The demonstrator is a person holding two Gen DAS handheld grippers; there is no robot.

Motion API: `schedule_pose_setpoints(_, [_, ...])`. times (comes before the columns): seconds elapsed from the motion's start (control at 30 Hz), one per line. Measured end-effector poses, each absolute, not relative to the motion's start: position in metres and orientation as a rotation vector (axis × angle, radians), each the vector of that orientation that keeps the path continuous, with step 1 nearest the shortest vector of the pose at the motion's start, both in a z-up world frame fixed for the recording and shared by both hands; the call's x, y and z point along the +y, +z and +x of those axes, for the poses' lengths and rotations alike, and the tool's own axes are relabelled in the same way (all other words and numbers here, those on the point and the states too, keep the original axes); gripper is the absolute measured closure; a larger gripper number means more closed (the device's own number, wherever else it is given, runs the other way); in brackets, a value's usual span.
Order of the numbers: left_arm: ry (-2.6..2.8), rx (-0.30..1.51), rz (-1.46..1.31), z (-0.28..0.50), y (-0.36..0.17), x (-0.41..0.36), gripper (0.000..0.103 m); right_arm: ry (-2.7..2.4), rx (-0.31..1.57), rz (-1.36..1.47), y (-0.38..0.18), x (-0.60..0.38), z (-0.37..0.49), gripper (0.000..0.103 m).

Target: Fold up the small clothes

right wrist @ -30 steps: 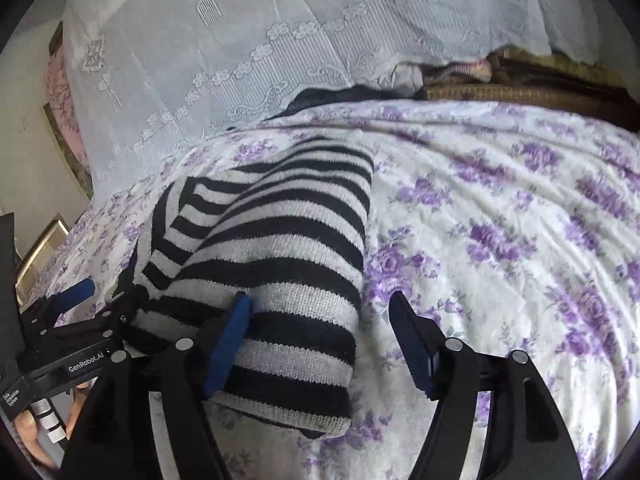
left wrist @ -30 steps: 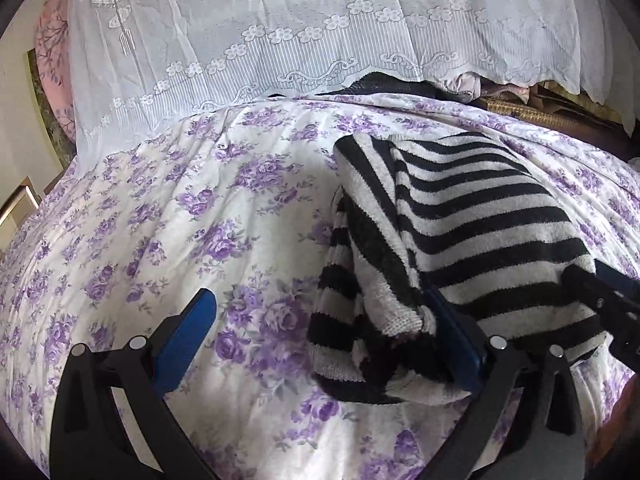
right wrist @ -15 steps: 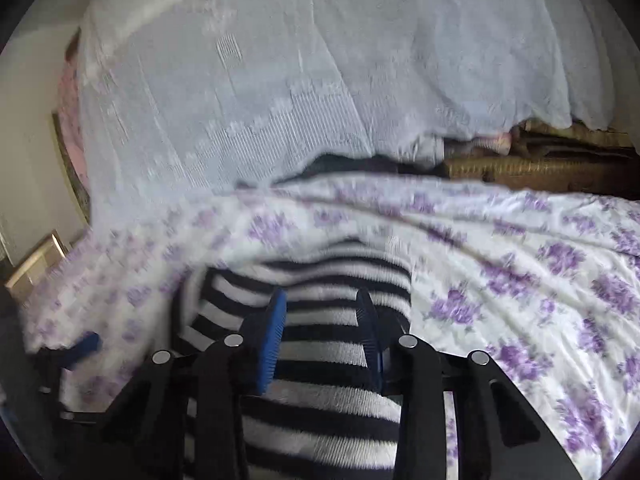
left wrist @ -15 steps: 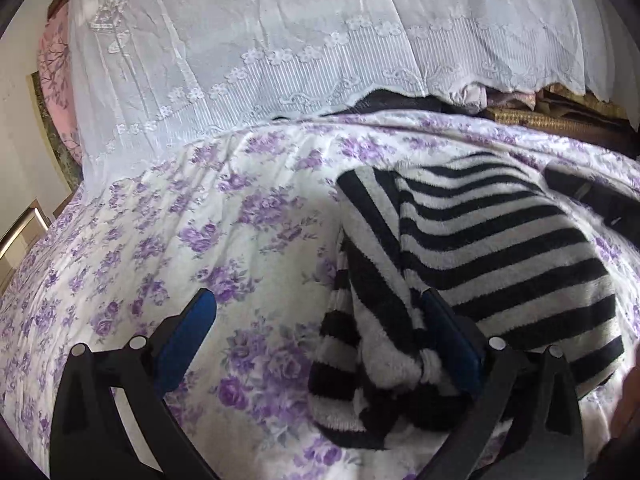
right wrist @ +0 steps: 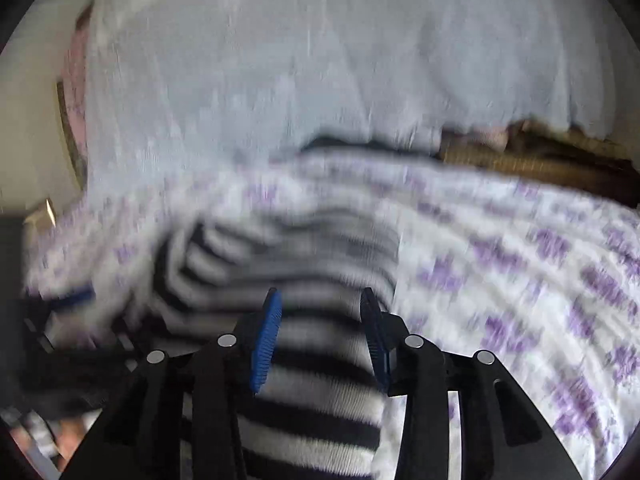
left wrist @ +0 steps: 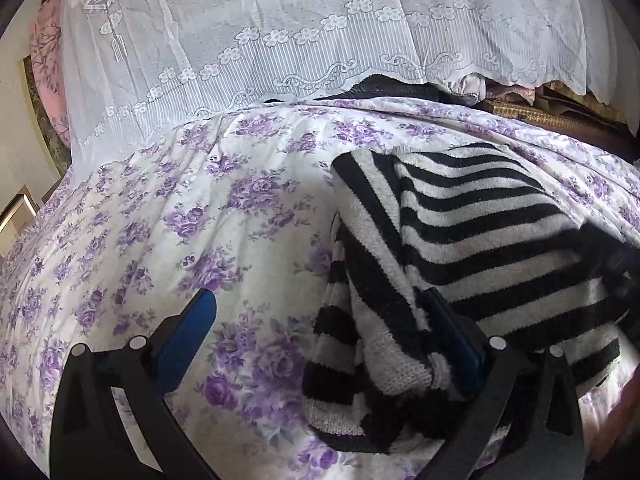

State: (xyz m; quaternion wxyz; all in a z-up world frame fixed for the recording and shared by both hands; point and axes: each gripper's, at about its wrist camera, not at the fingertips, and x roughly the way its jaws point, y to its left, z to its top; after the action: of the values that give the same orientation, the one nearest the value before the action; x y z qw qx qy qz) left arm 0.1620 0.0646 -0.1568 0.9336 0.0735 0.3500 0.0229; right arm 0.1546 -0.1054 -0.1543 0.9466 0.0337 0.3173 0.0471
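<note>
Left wrist view: striped knit top (left wrist: 472, 240) folded on the flowered bed (left wrist: 180, 220), left gripper (left wrist: 320, 336) spread wide, right pad tucked into the fold. Right gripper (right wrist: 318, 340) narrowed over the stripes, gripping nothing; blurred. Best pressing edges flat, squaring layers. No containers visible.
</note>
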Motion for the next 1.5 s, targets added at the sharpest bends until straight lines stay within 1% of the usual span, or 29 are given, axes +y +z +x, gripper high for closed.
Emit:
schedule_pose_setpoints(0.1, [0.049, 0.714, 0.156, 0.161, -0.157, 0.064, 0.004, 0.106, 0.669, 0.125, -0.158, -0.114, 0.159, 0.048])
schedule_pose_setpoints(0.17, [0.051, 0.712, 0.158, 0.161, -0.157, 0.063, 0.004, 0.116, 0.661, 0.171, -0.158, -0.120, 0.157, 0.048])
schedule_pose_setpoints(0.53, [0.022, 0.653, 0.134, 0.149, -0.146, 0.065, 0.004, 0.138, 0.529, 0.293, -0.139, -0.139, 0.132, 0.047])
schedule_pose_setpoints(0.63, [0.024, 0.632, 0.146, 0.146, -0.143, 0.062, 0.004, 0.165, 0.497, 0.247, -0.131, -0.128, 0.126, 0.047])
schedule_pose_setpoints(0.7, [0.023, 0.624, 0.156, 0.145, -0.143, 0.060, 0.004, 0.179, 0.525, 0.214, -0.135, -0.120, 0.129, 0.047])
schedule_pose_setpoints(0.73, [0.023, 0.628, 0.161, 0.146, -0.144, 0.060, 0.004, 0.180, 0.549, 0.205, -0.138, -0.117, 0.131, 0.045])
schedule_pose_setpoints(0.77, [0.024, 0.639, 0.165, 0.147, -0.146, 0.059, 0.004, 0.183, 0.615, 0.184, -0.147, -0.112, 0.138, 0.039])
schedule_pose_setpoints(0.83, [0.024, 0.686, 0.175, 0.154, -0.152, 0.059, 0.004, 0.159, 0.677, 0.174, -0.158, -0.111, 0.147, 0.036])
schedule_pose_setpoints(0.87, [0.015, 0.721, 0.164, 0.159, -0.156, 0.060, 0.004, 0.173, 0.681, 0.208, -0.158, -0.116, 0.148, 0.036])
schedule_pose_setpoints(1.0, [-0.022, 0.755, 0.095, 0.164, -0.157, 0.070, 0.004, 0.155, 0.643, 0.277, -0.152, -0.131, 0.144, 0.036])
schedule_pose_setpoints(1.1, [-0.040, 0.737, 0.091, 0.159, -0.155, 0.069, 0.004, 0.162, 0.640, 0.302, -0.151, -0.136, 0.144, 0.035])
schedule_pose_setpoints(1.23, [-0.080, 0.715, 0.118, 0.153, -0.153, 0.060, 0.004, 0.182, 0.653, 0.372, -0.154, -0.147, 0.148, 0.032])
schedule_pose_setpoints(1.37, [-0.104, 0.687, 0.168, 0.147, -0.151, 0.049, 0.004, 0.202, 0.676, 0.460, -0.161, -0.158, 0.154, 0.031])
schedule_pose_setpoints(1.5, [-0.151, 0.688, 0.158, 0.144, -0.149, 0.046, 0.004, 0.225, 0.708, 0.540, -0.170, -0.166, 0.157, 0.031])
